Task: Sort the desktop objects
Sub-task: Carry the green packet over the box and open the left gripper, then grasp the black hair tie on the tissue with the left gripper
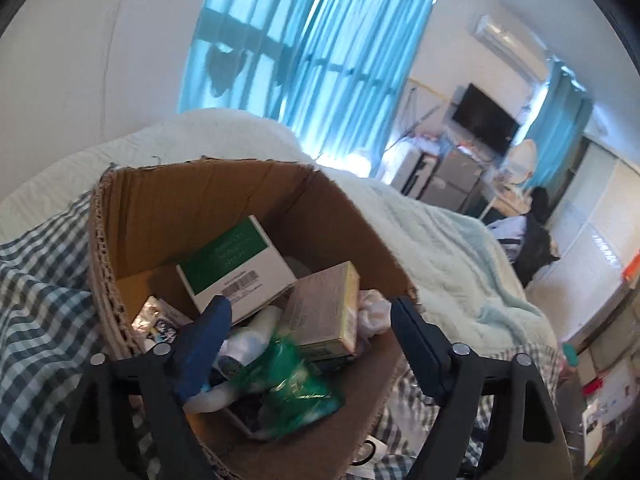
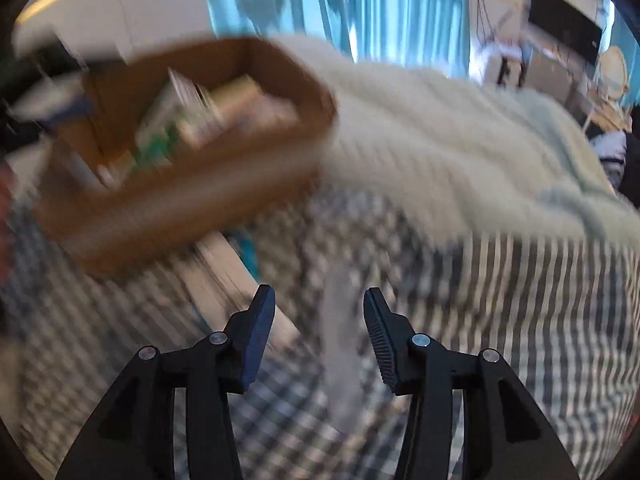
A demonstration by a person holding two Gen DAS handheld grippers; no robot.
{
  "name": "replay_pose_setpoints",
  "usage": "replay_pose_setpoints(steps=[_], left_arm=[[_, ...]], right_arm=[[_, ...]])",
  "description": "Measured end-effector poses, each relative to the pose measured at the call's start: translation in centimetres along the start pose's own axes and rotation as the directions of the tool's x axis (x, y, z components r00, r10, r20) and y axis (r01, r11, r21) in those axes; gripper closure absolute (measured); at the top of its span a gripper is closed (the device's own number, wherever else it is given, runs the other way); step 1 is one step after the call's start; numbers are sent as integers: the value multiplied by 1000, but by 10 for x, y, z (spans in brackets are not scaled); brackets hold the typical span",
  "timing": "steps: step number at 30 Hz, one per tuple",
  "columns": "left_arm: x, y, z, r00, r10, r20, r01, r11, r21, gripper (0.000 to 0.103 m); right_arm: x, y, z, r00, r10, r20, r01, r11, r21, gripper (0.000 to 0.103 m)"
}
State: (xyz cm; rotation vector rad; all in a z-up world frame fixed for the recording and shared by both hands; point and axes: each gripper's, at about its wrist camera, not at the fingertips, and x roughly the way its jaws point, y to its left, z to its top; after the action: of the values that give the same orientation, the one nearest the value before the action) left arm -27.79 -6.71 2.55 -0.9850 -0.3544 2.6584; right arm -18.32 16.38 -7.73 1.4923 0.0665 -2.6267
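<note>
Two boxes [image 1: 236, 264] in carton [image 1: 160, 200], one green packet [image 1: 296, 376]

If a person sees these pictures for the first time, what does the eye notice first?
The open cardboard box on the checked bedcover, filled with small packs, with a green packet in front. Behind it hang bright blue curtains. The left claw stands open over the box.

No legible text anywhere.

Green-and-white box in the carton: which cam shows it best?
Left wrist. The green-and-white box is sharp there, barcode visible, leaning inside the cardboard carton. Right wrist shows only a motion-blurred smear of it in the carton at upper left.
</note>
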Motion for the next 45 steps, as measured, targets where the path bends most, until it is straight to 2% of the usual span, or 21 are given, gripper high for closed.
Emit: replay_pose_setpoints(steps=[5, 9, 10, 11, 12, 16, 21, 24, 27, 29, 30, 31, 34, 35, 37, 39, 40, 41, 42, 43, 45], left_arm=[[-10, -20, -16, 1000, -1, 0, 1, 997, 75, 17], [-24, -41, -38, 999, -30, -17, 32, 993, 109, 14], [-27, -46, -44, 999, -33, -20, 35, 992, 120, 14], [-30, -53, -51, 999, -35, -30, 39, 990, 137, 14], [-33, -58, -56, 999, -36, -34, 41, 988, 146, 14], [-39, -82, -86, 996, -49, -71, 61, 983, 173, 14], [-27, -107, -123, 986, -46, -162, 81, 973, 216, 14], [-2, -118, -149, 970, -35, -239, 98, 962, 254, 14], [26, -119, -167, 955, 20, -297, 71, 953, 294, 14], [51, -113, -175, 936, 55, -347, 54, 953, 298, 14], [66, -107, -178, 923, 97, -371, 17, 956, 292, 14], [76, -102, -179, 918, 122, -378, -9, 958, 285, 14], [97, -92, -177, 910, 155, -385, -46, 960, 277, 14], [102, -90, -176, 910, 162, -381, -53, 958, 282, 14], [108, -88, -176, 911, 168, -376, -58, 956, 286, 17], [113, -85, -177, 905, 170, -390, -58, 957, 283, 37], [112, -84, -179, 907, 167, -387, -54, 957, 285, 39], [110, -83, -179, 911, 159, -380, -47, 957, 287, 47], [107, -83, -179, 914, 137, -382, -24, 958, 285, 67], [106, -83, -179, 913, 121, -391, -5, 959, 284, 74], [104, -82, -179, 911, 115, -396, 6, 956, 292, 78]], right_arm=[[40, -12, -21, 993, -12, -120, 17, 999, 41, 46], [49, -5, -27, 990, -20, -140, 21, 1000, 8, 46], [47, -3, -29, 991, -33, -127, 32, 999, -5, 49], [44, -3, -31, 993, -35, -114, 35, 999, -9, 68], [42, -4, -33, 994, -26, -107, 26, 1000, -5, 79], [19, -17, -42, 999, -26, -32, 27, 999, 40, 81], [-10, -44, -52, 999, 9, 51, -17, 989, 150, 86], [-24, -59, -56, 996, 26, 87, -45, 975, 218, 86], [-18, -70, -54, 997, 38, 63, -53, 962, 269, 86], [-11, -71, -57, 998, 48, 31, -55, 955, 291, 86], [-6, -72, -53, 999, 33, 29, -41, 956, 291, 86], [-6, -72, -53, 999, 25, 30, -33, 956, 291, 83], [-13, -74, -52, 996, 45, 74, -64, 956, 287, 56], [-15, -74, -53, 995, 48, 84, -70, 957, 282, 55], [-16, -73, -51, 995, 51, 90, -74, 960, 270, 55], [-13, -71, -51, 996, 47, 76, -66, 963, 263, 55], [-10, -69, -51, 997, 46, 67, -62, 964, 260, 55], [-9, -68, -51, 997, 46, 62, -60, 965, 257, 55], [-9, -67, -50, 997, 43, 58, -56, 966, 251, 55], [-9, -65, -50, 998, 38, 56, -50, 969, 243, 55], [-9, -60, -50, 998, 34, 56, -46, 975, 219, 55]])
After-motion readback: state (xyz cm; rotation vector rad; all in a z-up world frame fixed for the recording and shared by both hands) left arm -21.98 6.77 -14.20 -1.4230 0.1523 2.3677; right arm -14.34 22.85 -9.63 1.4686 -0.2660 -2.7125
